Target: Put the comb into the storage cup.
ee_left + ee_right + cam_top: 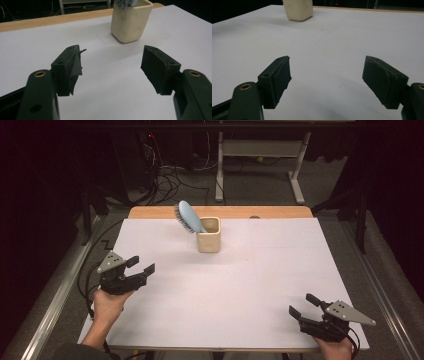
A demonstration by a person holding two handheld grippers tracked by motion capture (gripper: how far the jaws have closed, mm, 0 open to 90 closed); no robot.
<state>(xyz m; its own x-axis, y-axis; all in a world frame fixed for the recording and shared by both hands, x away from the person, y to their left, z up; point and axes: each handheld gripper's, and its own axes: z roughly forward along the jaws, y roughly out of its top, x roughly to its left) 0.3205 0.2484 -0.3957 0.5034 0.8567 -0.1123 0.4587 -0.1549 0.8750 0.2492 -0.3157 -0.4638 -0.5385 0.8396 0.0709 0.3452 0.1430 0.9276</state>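
The hairbrush (190,216) stood handle-down in the cream cup (209,242), which sat on the table (280,285) near the middle of its far edge. Judged from this, the placing appeared complete, with nothing left but to withdraw. The brush's long axis ran steeply upward, tilted toward the table's far left corner; its blue head projected above the cup's rim, bristles facing down and left. The left gripper (141,264) was near the left edge, jaws released and empty, well apart from the cup. The right gripper (303,304) was by the near right corner, jaws likewise spread with nothing between them.
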